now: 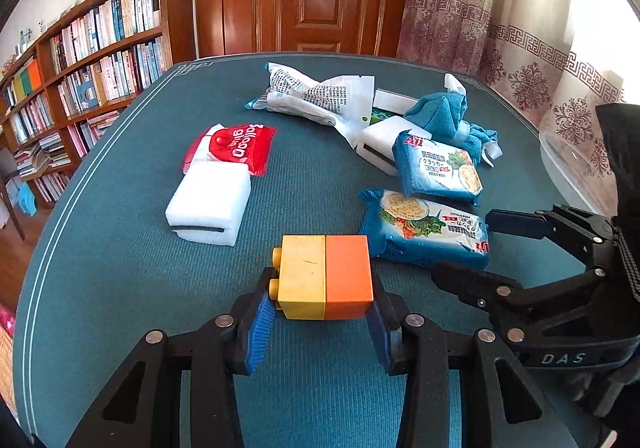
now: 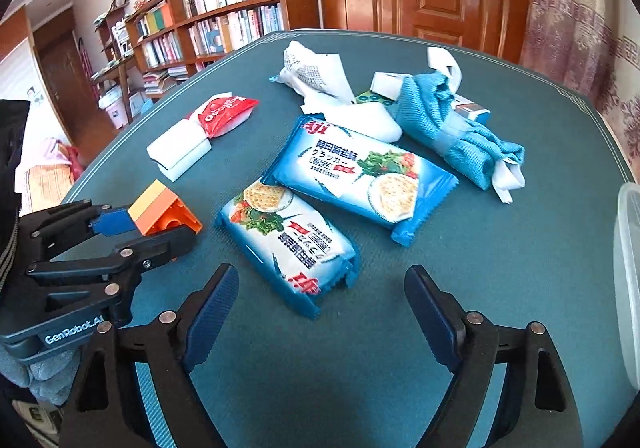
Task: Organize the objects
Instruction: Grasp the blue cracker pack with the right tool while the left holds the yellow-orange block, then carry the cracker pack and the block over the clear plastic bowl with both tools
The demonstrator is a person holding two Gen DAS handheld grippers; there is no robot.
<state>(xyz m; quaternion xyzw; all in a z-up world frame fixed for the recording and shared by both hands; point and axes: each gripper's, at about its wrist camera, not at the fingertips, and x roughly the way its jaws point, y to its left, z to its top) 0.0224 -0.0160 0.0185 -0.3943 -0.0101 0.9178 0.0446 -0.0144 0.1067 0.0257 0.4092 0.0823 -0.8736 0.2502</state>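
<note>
My left gripper (image 1: pixel 322 312) is shut on a yellow and orange toy block (image 1: pixel 326 275), just above the green table. The block also shows in the right wrist view (image 2: pixel 160 210). My right gripper (image 2: pixel 320 312) is open and empty, hovering just short of the near blue cracker pack (image 2: pixel 286 240). A second cracker pack (image 2: pixel 360 174) lies behind it. In the left wrist view the right gripper (image 1: pixel 476 248) sits beside the near cracker pack (image 1: pixel 424 228).
A white sponge (image 1: pixel 208 204) with a red balloon packet (image 1: pixel 236 146), a white printed bag (image 1: pixel 312 96), a blue cloth (image 2: pixel 452 128) and small boxes lie further back. A clear plastic bin (image 2: pixel 628 280) stands at the right edge. A bookshelf and door stand behind.
</note>
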